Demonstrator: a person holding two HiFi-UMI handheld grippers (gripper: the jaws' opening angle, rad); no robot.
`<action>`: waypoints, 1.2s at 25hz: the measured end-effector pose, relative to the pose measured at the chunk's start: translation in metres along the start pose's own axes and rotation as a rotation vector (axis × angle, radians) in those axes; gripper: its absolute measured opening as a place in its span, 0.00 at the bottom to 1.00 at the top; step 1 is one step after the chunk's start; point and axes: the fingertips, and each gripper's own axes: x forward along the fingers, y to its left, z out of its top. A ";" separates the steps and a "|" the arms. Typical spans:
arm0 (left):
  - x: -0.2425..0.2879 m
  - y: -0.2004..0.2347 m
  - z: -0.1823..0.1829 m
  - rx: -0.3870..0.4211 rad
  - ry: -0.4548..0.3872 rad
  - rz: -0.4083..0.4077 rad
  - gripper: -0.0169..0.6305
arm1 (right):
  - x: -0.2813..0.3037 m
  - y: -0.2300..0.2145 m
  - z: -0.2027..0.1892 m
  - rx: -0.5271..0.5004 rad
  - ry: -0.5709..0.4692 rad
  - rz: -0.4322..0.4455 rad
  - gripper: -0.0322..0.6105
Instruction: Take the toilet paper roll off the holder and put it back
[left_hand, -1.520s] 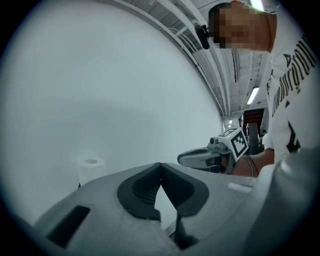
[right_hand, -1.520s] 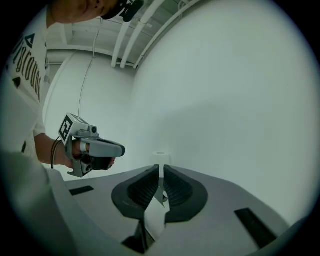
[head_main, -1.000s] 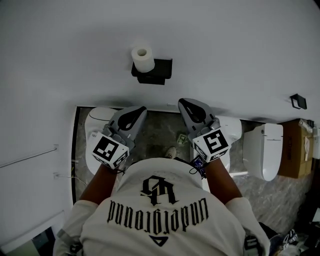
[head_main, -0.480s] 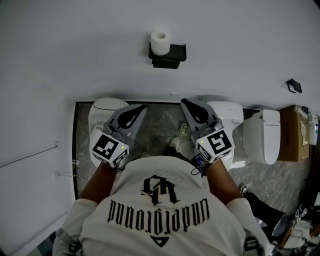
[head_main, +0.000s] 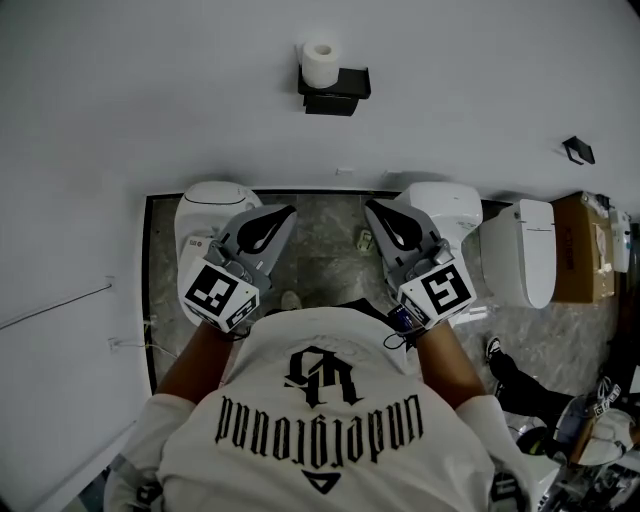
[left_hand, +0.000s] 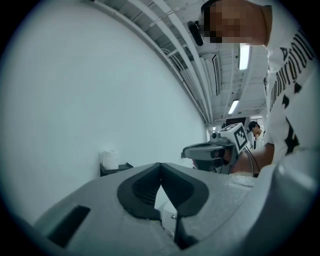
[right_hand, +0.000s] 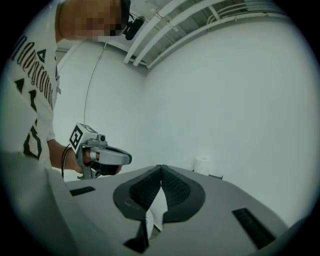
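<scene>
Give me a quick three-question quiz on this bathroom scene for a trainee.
1. True or false: the toilet paper roll stands on the black holder.
2. Fill in: the left gripper and right gripper each have jaws that are ____.
3. Which gripper holds the roll? A left, B right, C neither.
Key: 1 true; 2 shut; 3 C.

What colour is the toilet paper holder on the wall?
The holder is black, clearest in the head view.
</scene>
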 end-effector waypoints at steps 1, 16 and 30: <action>0.000 -0.005 0.000 0.000 0.000 0.002 0.05 | -0.005 0.001 0.000 0.000 -0.007 0.004 0.07; 0.006 -0.128 -0.009 0.013 0.018 0.057 0.05 | -0.128 0.005 -0.033 0.017 -0.007 0.073 0.07; 0.049 -0.233 -0.028 0.016 0.021 0.033 0.05 | -0.225 -0.015 -0.072 0.018 -0.004 0.169 0.07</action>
